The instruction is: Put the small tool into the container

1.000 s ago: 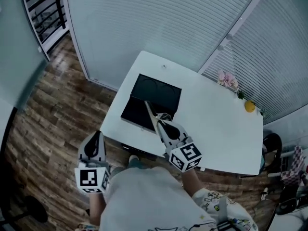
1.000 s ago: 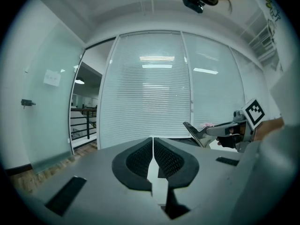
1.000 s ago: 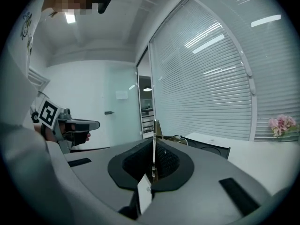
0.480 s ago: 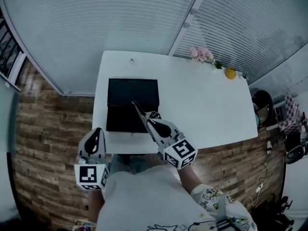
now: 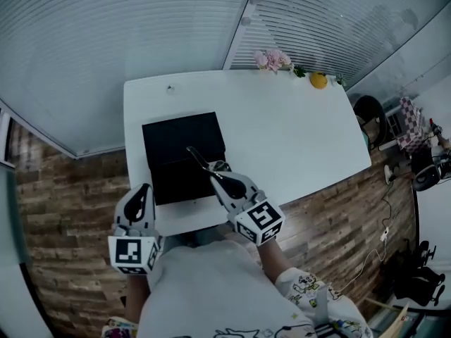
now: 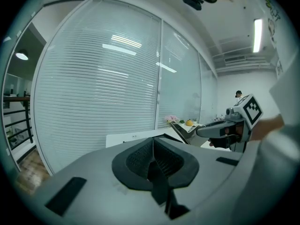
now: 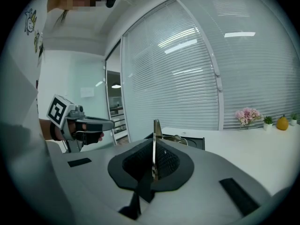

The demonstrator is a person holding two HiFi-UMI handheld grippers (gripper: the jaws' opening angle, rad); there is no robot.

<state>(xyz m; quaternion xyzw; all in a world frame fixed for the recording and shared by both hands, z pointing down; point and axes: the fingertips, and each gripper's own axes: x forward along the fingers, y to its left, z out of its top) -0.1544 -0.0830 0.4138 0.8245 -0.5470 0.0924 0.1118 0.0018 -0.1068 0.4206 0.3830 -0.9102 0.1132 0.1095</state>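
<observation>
Over black container (image 5: pixel 176 136), right gripper (image 5: pixel 215 178) jaws pinching thin metal tool (image 5: pixel 197 157), left gripper (image 5: pixel 144 190) closed

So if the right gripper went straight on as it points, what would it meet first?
The black container, probably. The small tool shut in the right gripper points over it, so its tip would arrive first; depth is unclear.

A: The small tool (image 7: pixel 154 139) is thin bare metal with a glossy edge. The right gripper (image 7: pixel 153 165) has a matt grey plastic shell, and its fingers (image 7: pixel 166 161) are ribbed black pads.

B: The container (image 5: pixel 180 146) is matt black and smooth. The bench (image 5: pixel 296 139) is smooth white with a faint sheen, over a floor (image 5: pixel 63 210) of grained brown wood planks.
</observation>
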